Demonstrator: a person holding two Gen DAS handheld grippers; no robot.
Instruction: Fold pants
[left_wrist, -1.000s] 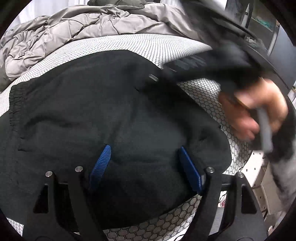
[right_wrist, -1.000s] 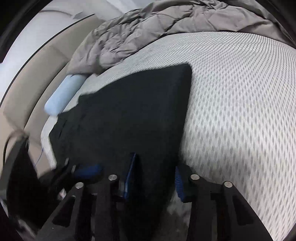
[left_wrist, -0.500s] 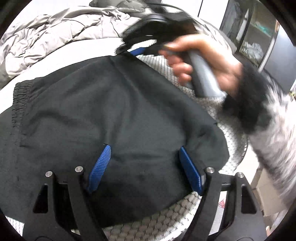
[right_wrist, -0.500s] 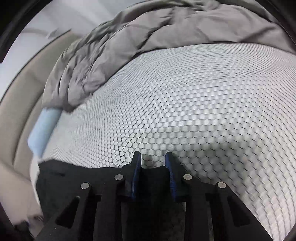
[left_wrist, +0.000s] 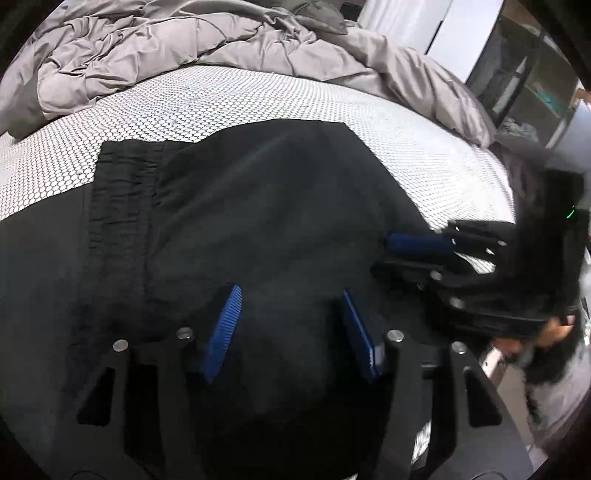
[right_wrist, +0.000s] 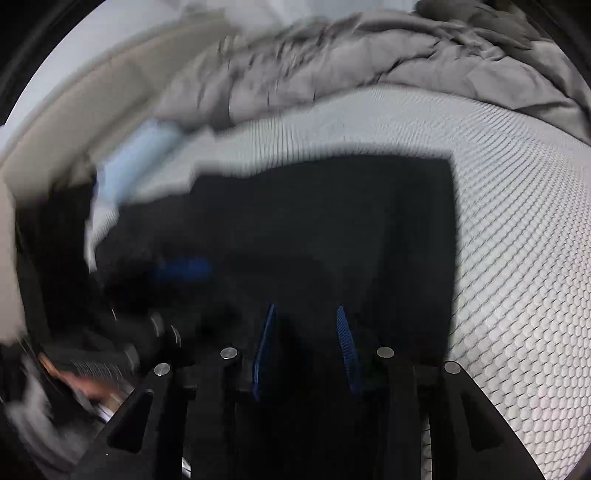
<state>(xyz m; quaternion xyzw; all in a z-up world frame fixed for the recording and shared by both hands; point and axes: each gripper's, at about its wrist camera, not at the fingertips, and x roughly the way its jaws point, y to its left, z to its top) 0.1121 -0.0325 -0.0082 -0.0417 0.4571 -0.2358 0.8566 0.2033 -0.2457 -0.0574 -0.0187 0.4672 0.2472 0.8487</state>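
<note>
The bed (left_wrist: 207, 99) carries the gray duvet (left_wrist: 155, 48) at its far side and the black pants (left_wrist: 258, 206) in the near middle, long axis left-right. The left tongs (left_wrist: 291, 332), jaws apart and just closing, hover over the cloth; the right tongs (right_wrist: 306, 354), jaws apart and just widening, hover nearer the right fold edge.

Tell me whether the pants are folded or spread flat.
Folded: the black pants lie doubled on the mattress, an upper layer overlapping the waistband.

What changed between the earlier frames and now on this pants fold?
The right gripper swung from the pants' far corner back to their near right edge, jaws reopening slightly. The left gripper's jaws have just been closing over the cloth. The pants stay folded on the mattress.
</note>
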